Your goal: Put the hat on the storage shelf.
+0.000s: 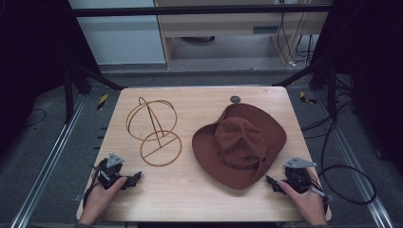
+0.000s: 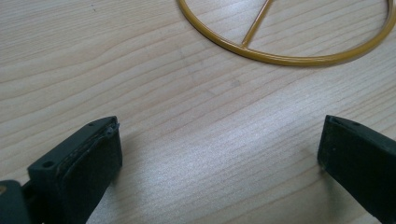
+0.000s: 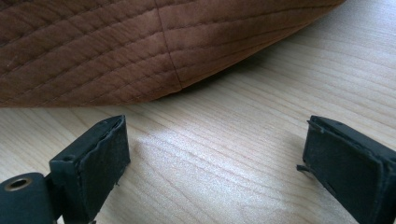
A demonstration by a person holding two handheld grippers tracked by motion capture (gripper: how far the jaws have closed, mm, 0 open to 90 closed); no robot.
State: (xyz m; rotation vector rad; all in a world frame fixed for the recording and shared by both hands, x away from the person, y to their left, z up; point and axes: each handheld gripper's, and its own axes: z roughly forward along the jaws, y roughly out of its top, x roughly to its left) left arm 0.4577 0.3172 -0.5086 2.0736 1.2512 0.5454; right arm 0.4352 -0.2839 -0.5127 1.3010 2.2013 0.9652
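The left claw (image 1: 135, 178) rested spread at lower left, near the wire stand (image 1: 154, 133). The right claw (image 1: 272, 183) sat spread at lower right, beside the brown hat (image 1: 240, 145).

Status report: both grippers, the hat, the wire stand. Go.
Left gripper open, empty, near wire stand. Right gripper open, empty, just short of brown hat brim. Hat flat on table, beside stand. Nothing between them.

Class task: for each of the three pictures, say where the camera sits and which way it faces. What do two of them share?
High view: above the person's side, facing forward and down on the table, hat and wire hat stand; both hands holding grippers.
Left gripper view: on the left gripper, facing the stand's base ring; open jaws.
Right gripper view: on the right gripper, facing the hat's brim; open jaws.
Shared: the hat, high and right gripper views.
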